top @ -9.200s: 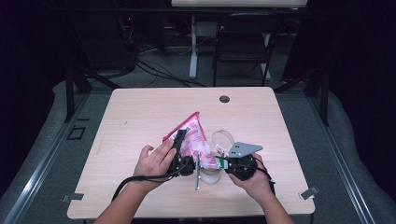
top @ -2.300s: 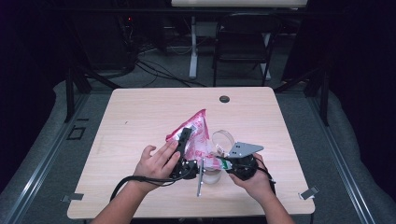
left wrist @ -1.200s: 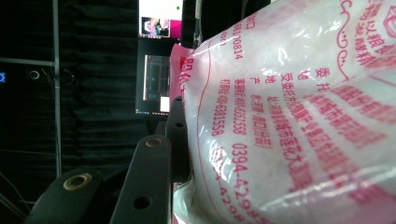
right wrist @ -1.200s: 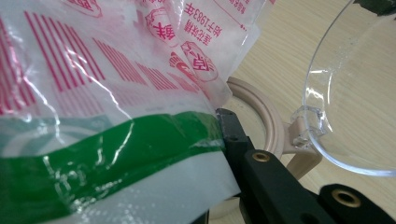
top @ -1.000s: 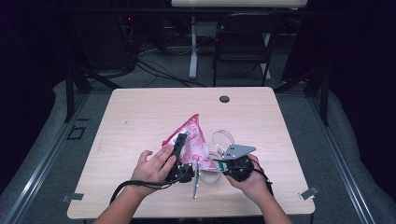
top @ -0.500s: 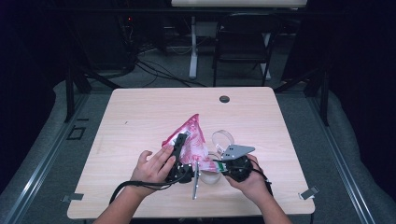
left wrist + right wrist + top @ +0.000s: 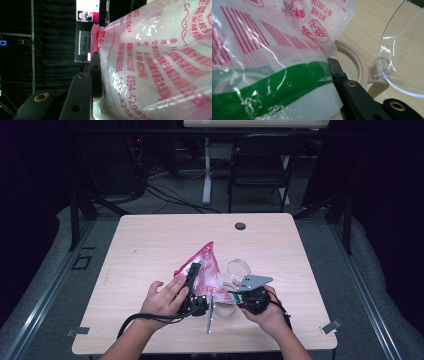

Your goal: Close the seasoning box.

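Observation:
A pink-and-white plastic bag (image 7: 205,270) with red print and white grains inside stands tilted up from the table. My left gripper (image 7: 192,274) is shut on its left side; one black finger (image 7: 93,72) presses into the film (image 7: 155,62). My right gripper (image 7: 222,297) is shut on the bag's lower end, its finger (image 7: 335,71) against the green band (image 7: 274,82). Under that end sits a beige-rimmed clear container (image 7: 355,67) with its clear hinged lid (image 7: 404,52) swung open. From above I see the lid (image 7: 239,267) just right of the bag.
The wooden table (image 7: 150,240) has a dark round grommet (image 7: 240,226) near its far edge. A folding chair (image 7: 260,167) and cables lie beyond it. Both hands work close to the near edge, with bare tabletop to the left, right and far side.
Over the last second nothing has visibly moved. About two seconds ago the bag's peak stood slightly higher and further right.

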`<state>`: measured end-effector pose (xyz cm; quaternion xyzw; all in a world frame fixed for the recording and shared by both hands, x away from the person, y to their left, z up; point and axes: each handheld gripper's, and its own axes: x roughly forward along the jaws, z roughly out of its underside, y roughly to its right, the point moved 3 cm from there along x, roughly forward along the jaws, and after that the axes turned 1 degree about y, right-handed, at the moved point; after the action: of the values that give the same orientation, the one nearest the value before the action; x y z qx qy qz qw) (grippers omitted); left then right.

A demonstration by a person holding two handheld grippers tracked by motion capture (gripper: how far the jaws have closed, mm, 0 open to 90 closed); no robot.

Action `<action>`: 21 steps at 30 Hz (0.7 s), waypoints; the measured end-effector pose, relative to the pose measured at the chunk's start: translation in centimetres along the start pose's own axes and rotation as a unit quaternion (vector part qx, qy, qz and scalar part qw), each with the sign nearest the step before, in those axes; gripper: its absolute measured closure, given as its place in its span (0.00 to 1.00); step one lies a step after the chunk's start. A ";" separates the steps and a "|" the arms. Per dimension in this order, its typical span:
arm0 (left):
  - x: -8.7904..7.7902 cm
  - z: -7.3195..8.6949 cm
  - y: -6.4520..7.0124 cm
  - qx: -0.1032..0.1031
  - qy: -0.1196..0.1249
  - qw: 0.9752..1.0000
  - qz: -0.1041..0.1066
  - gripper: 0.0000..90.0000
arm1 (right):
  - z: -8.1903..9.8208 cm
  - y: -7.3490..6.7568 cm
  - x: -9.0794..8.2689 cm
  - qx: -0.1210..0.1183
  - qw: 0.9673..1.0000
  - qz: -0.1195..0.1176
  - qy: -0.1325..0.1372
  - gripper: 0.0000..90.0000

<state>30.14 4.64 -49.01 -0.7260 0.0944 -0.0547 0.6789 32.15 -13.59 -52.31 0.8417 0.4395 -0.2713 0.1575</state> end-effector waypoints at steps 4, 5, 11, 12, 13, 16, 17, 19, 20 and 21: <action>-0.1 -0.2 -0.2 0.001 0.008 1.000 -0.005 0.78 | 0.0 0.0 0.0 0.000 1.000 0.000 0.001 1.00; -0.1 -0.3 -0.4 0.006 0.006 1.000 -0.006 0.78 | 0.0 0.0 0.0 0.000 1.000 -0.001 0.000 1.00; -0.3 -0.4 -0.5 0.005 0.010 1.000 -0.011 0.78 | 0.0 0.0 -0.1 0.003 1.000 -0.001 0.006 1.00; -0.2 -0.4 -0.5 0.003 0.016 1.000 -0.014 0.78 | 0.0 0.1 -0.1 0.003 1.000 -0.001 0.006 1.00; -0.2 -0.4 -0.6 0.004 0.015 1.000 -0.014 0.78 | 0.0 0.1 -0.1 0.004 1.000 0.001 0.007 1.00; -0.2 -0.5 -0.7 0.007 0.012 1.000 -0.013 0.78 | -0.1 0.2 -0.2 0.004 1.000 0.001 0.008 1.00; -0.2 -0.6 -0.8 0.008 0.013 1.000 -0.013 0.78 | -0.1 0.2 -0.3 0.004 1.000 0.001 0.008 1.00; -0.2 -0.6 -0.8 0.004 0.011 1.000 -0.010 0.78 | -0.1 0.2 -0.3 0.004 1.000 0.002 0.009 1.00; -0.2 -0.6 -0.8 0.004 0.011 1.000 -0.011 0.78 | -0.1 0.3 -0.3 0.006 1.000 0.002 0.011 1.00; -0.1 -0.7 -0.9 0.006 0.015 1.000 -0.014 0.78 | -0.1 0.3 -0.4 0.007 1.000 0.001 0.011 1.00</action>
<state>29.91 4.02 -48.10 -0.7222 0.0936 -0.0756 0.6812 32.23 -13.98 -52.03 0.8460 0.4385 -0.2649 0.1474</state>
